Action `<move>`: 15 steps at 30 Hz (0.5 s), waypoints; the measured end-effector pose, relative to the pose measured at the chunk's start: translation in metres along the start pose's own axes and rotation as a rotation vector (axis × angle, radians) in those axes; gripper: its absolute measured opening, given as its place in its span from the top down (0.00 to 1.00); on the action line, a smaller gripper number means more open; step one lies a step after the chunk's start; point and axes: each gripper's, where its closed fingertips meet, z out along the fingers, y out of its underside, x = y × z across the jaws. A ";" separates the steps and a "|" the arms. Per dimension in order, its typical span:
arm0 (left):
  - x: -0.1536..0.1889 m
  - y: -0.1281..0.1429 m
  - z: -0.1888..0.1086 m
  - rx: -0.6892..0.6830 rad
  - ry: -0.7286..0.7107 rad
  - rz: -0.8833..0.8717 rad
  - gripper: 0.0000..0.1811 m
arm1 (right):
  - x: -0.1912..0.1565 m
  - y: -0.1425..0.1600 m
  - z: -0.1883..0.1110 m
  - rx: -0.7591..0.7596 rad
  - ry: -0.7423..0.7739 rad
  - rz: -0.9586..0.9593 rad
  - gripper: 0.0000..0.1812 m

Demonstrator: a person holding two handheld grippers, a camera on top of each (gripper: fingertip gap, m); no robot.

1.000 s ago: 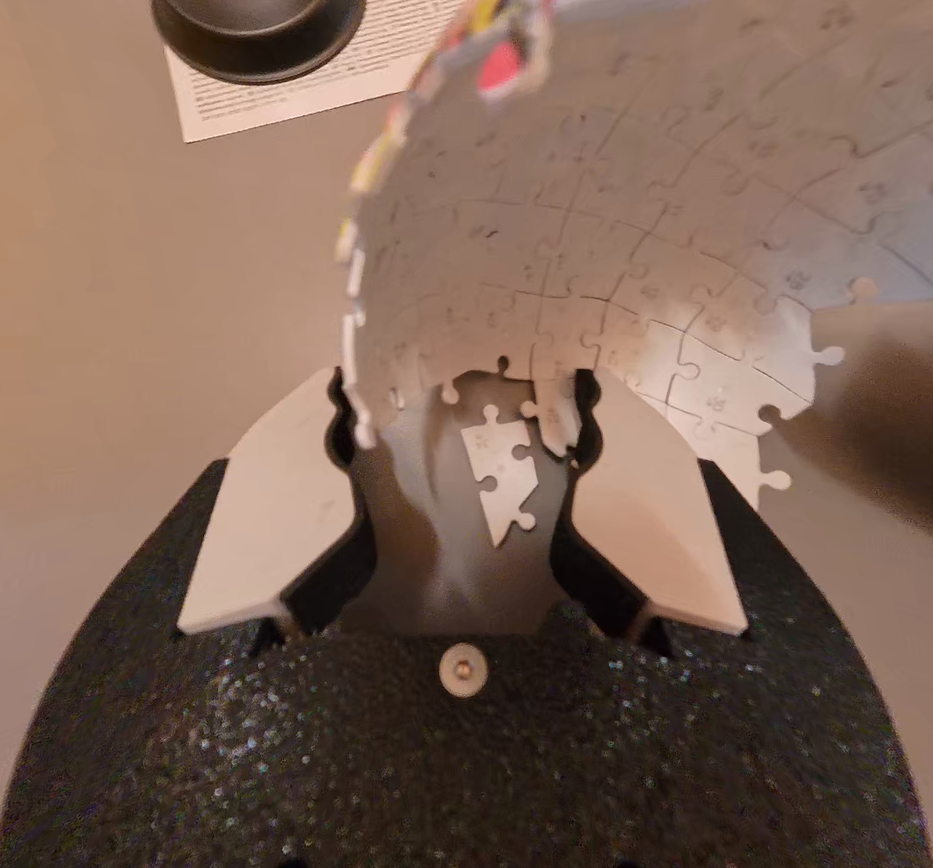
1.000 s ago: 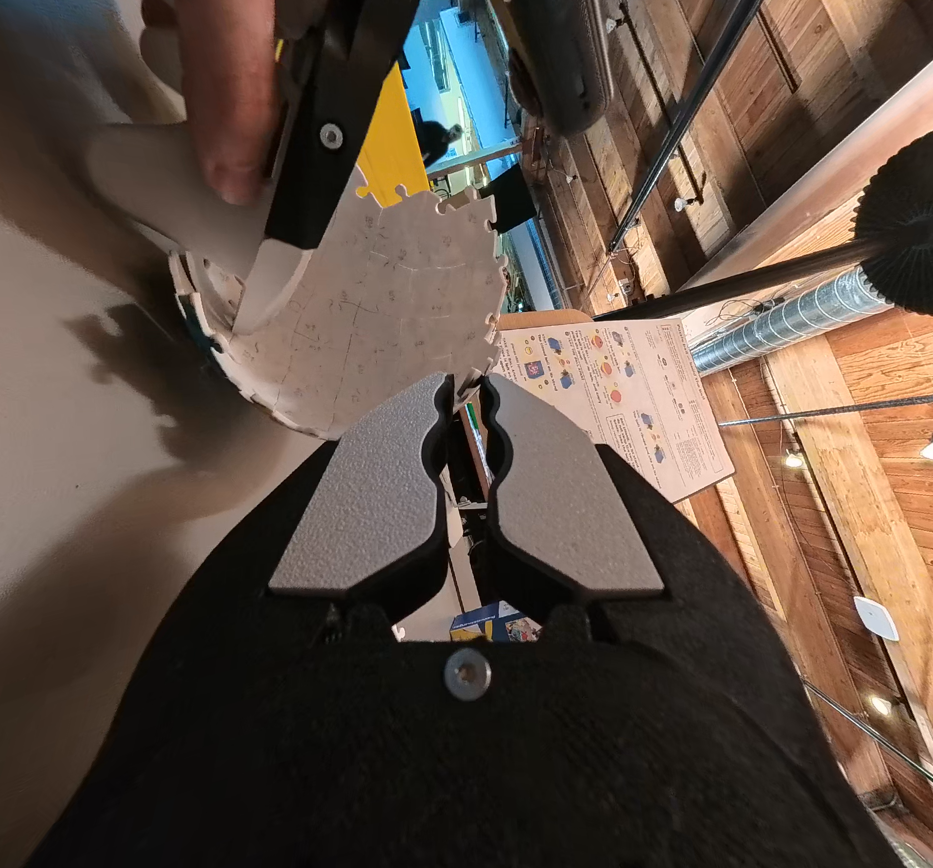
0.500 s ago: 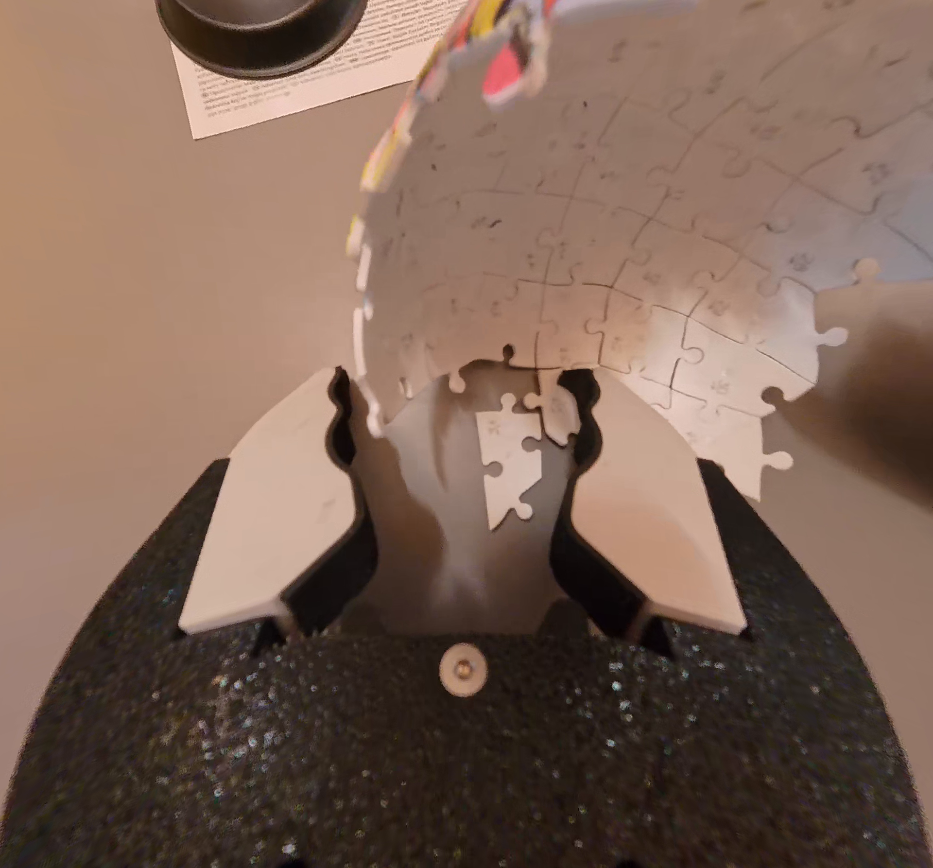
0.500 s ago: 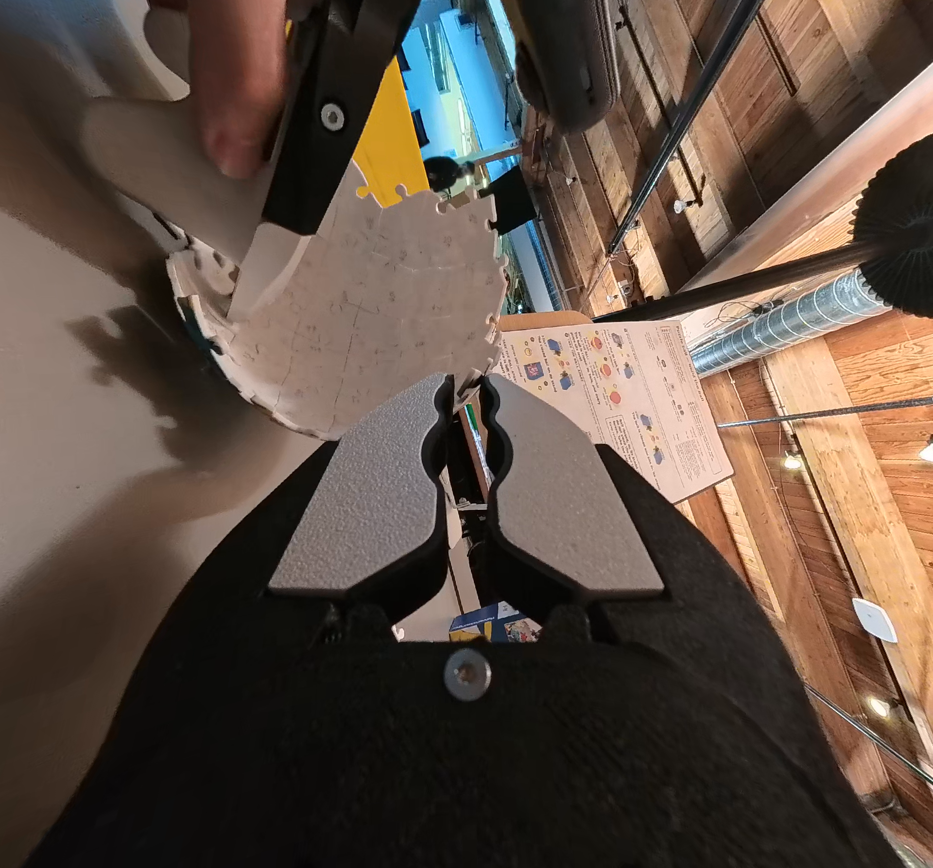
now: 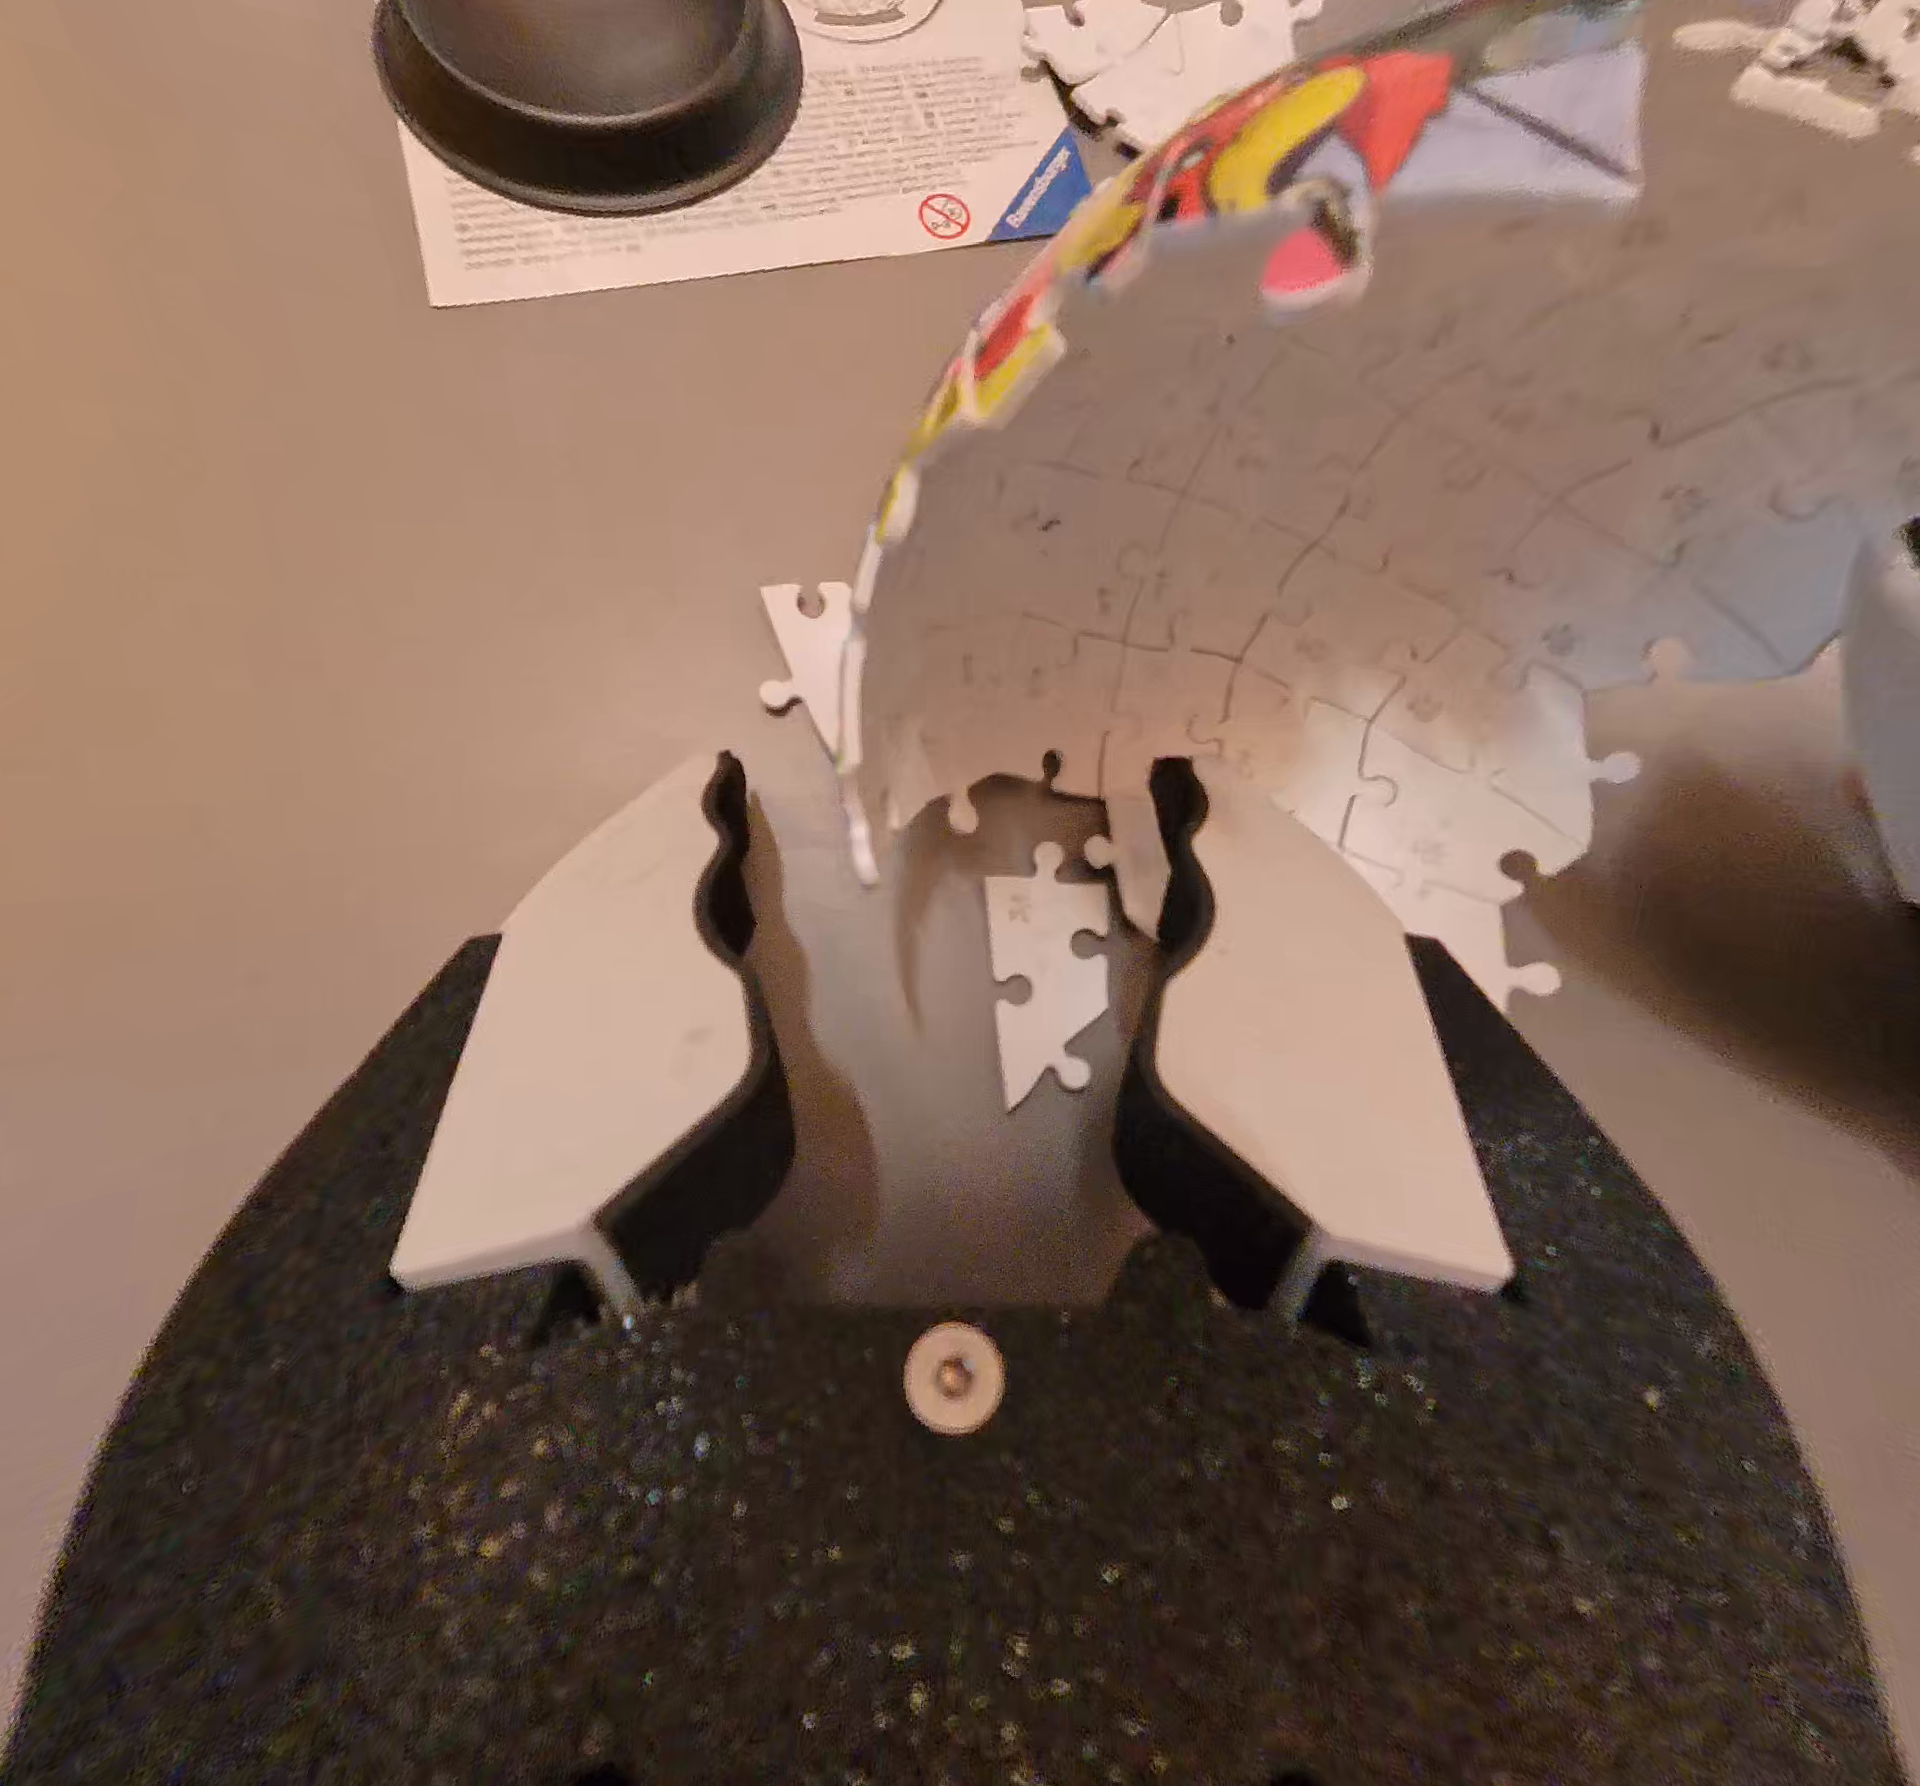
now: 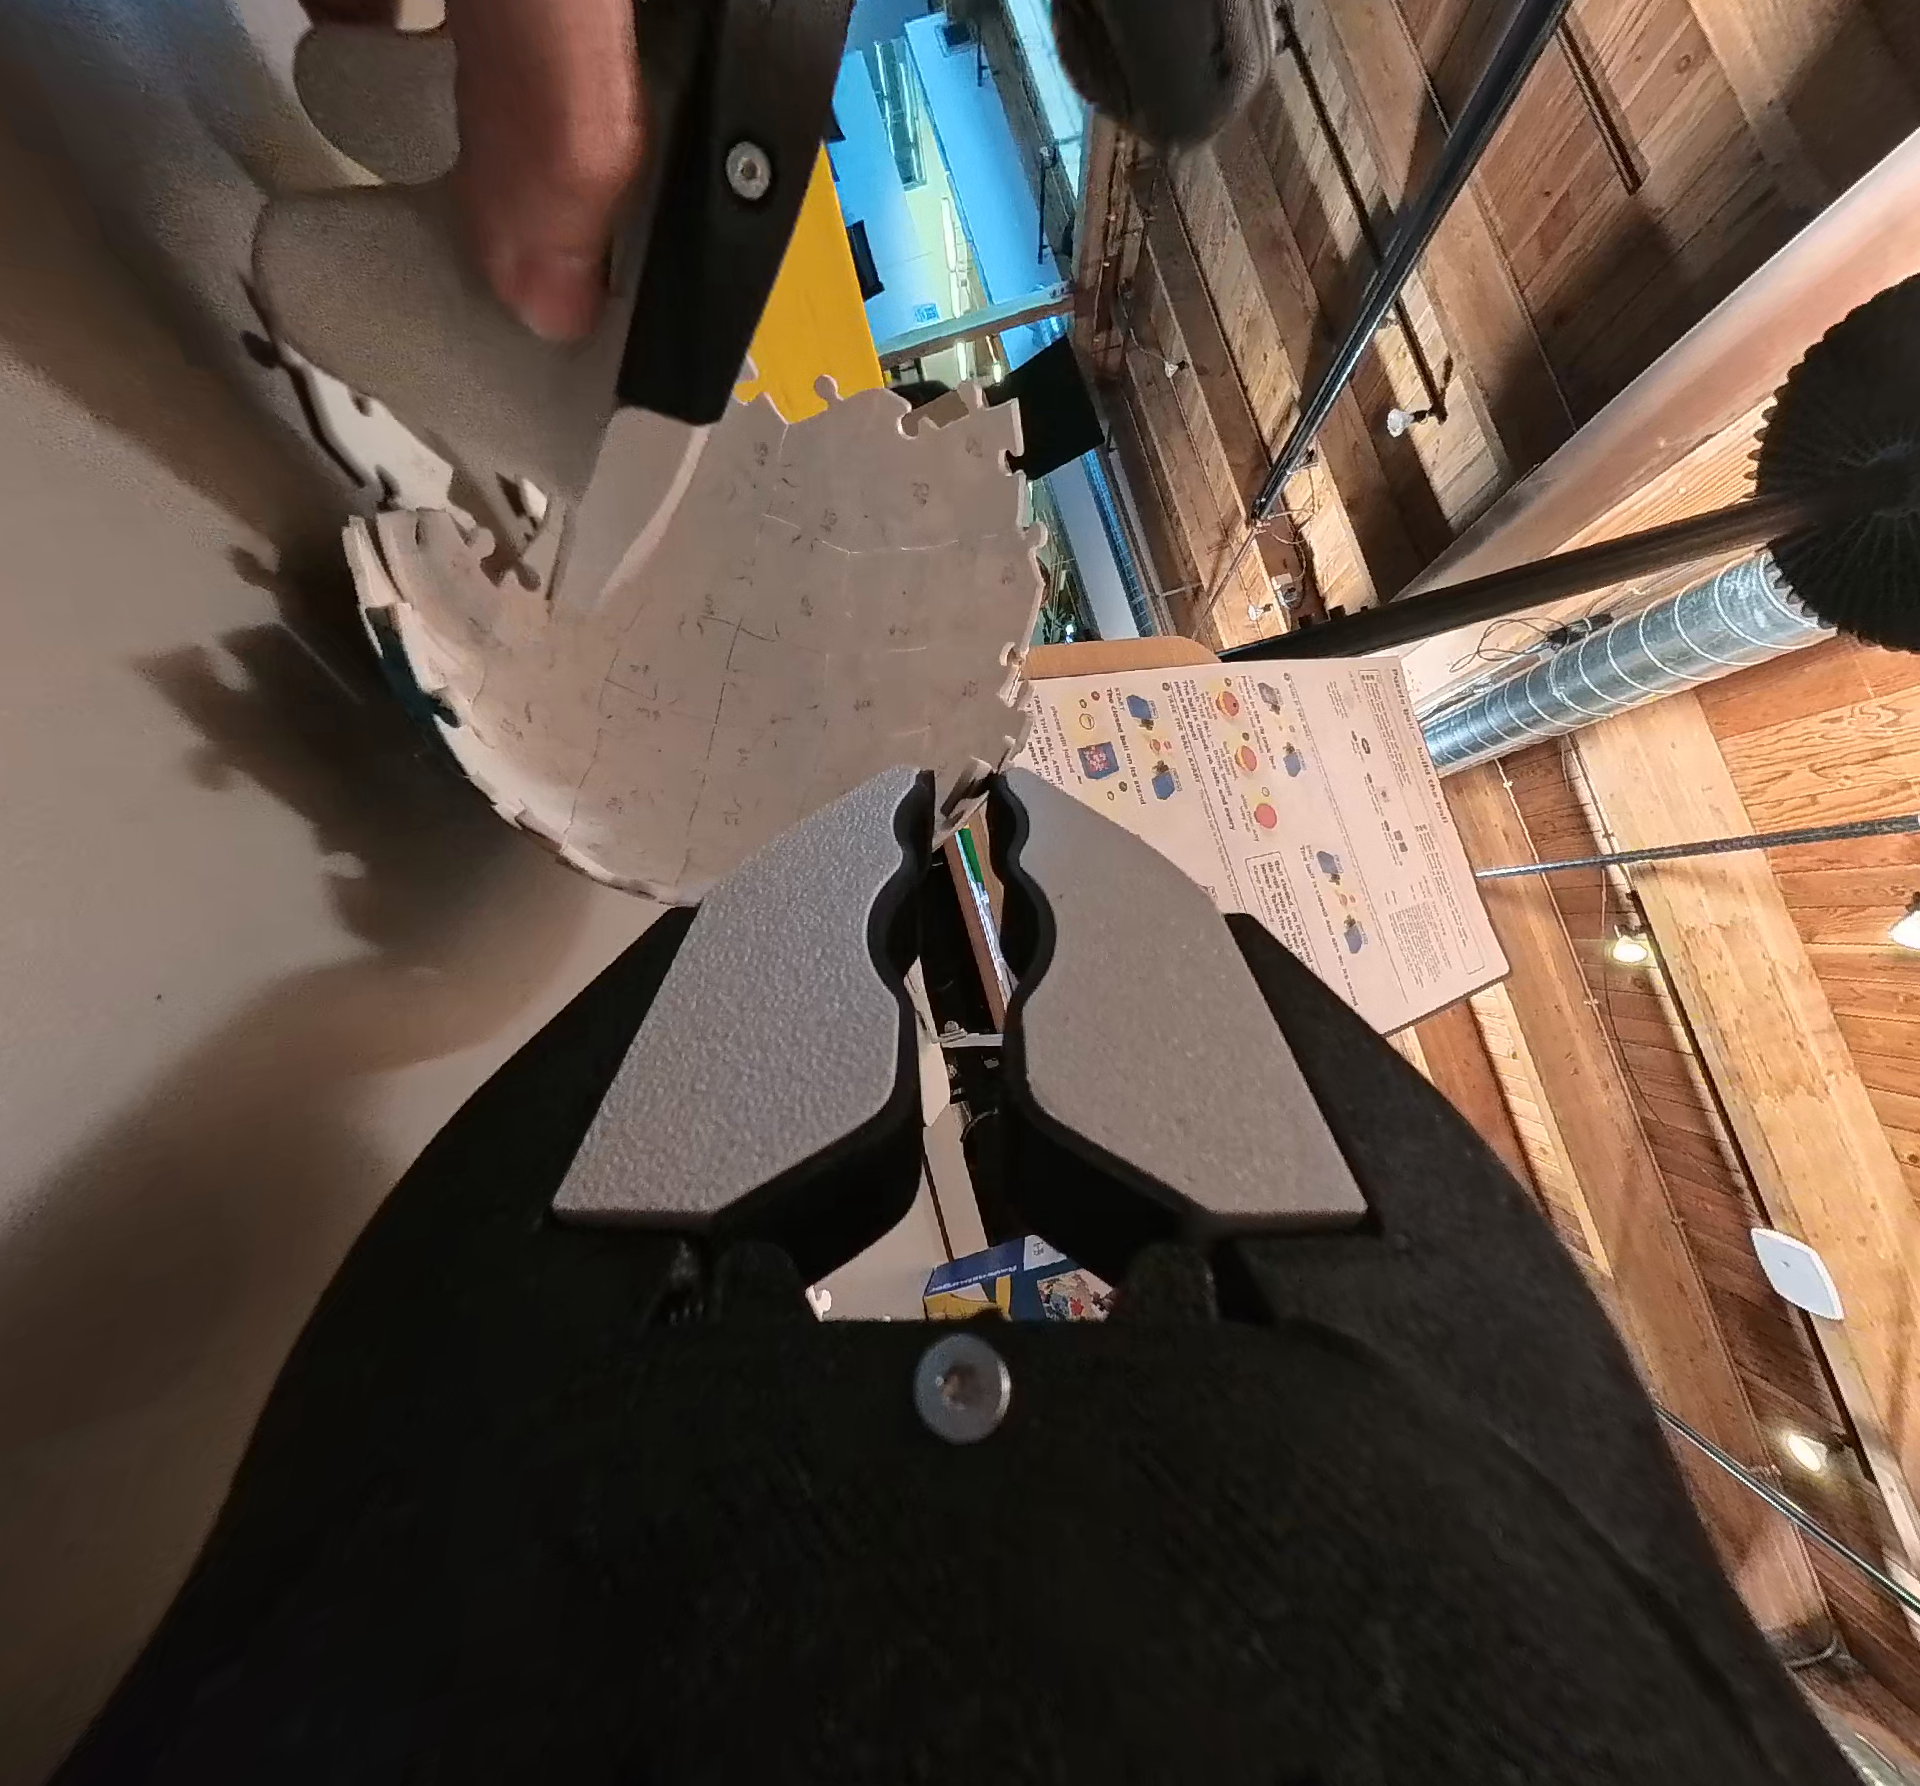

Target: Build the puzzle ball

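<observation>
Right hand-held gripper [image 6: 961,786] pinching the rim of the half-built puzzle ball shell [image 5: 1299,593], hollow side turned toward the left hand-held gripper [image 5: 951,827], spread wide over a loose piece [image 5: 1044,973] on the table [image 5: 312,645], presumably for fitting. Black stand [image 5: 582,37] near the far edge.

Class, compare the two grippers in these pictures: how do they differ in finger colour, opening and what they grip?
The left gripper has pale, smooth fingers; the right gripper has grey, textured fingers. The left is open, with the puzzle shell rim in its gap; the right is shut on the shell's edge. Both have black bodies and wavy inner finger edges, and both meet the same shell.
</observation>
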 end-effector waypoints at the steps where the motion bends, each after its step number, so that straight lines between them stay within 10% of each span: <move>1: -0.003 0.002 -0.001 -0.015 -0.017 0.013 0.58 | 0.000 0.000 0.000 0.000 0.000 0.001 0.95; 15: -0.001 0.009 0.005 -0.078 -0.074 0.101 0.58 | 0.000 0.000 0.000 0.002 -0.001 0.002 0.95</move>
